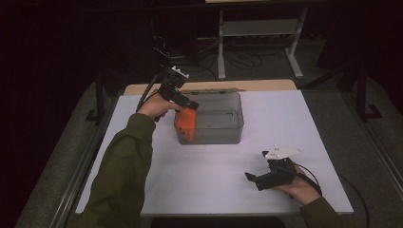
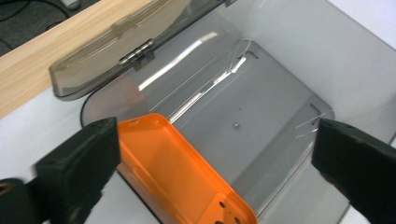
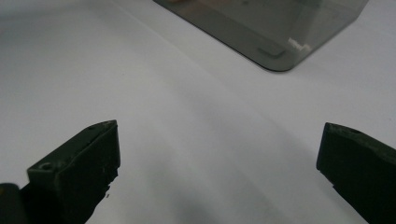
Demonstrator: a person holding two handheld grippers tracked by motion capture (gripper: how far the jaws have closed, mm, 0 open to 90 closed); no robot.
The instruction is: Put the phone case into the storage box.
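Observation:
A smoky see-through plastic box (image 1: 216, 135) stands at the back middle of the white table (image 1: 285, 123), its hinged lid (image 2: 107, 51) folded back. An orange tray (image 1: 186, 122) leans inside at the box's left end; in the left gripper view the orange tray (image 2: 168, 163) lies below and between the jaws, untouched by them. My left gripper (image 1: 190, 103) hovers over that end, open (image 2: 217, 158). My right gripper (image 1: 252, 178) rests near the table's front right, open (image 3: 219, 158), with bare tabletop between its jaws and the box (image 3: 261, 23) farther off.
A wooden strip (image 1: 266, 85) runs along the table's back edge behind the box. Past it stand a white shelf frame (image 1: 259, 28) and cables on the dark floor. Metal rails flank the table on both sides.

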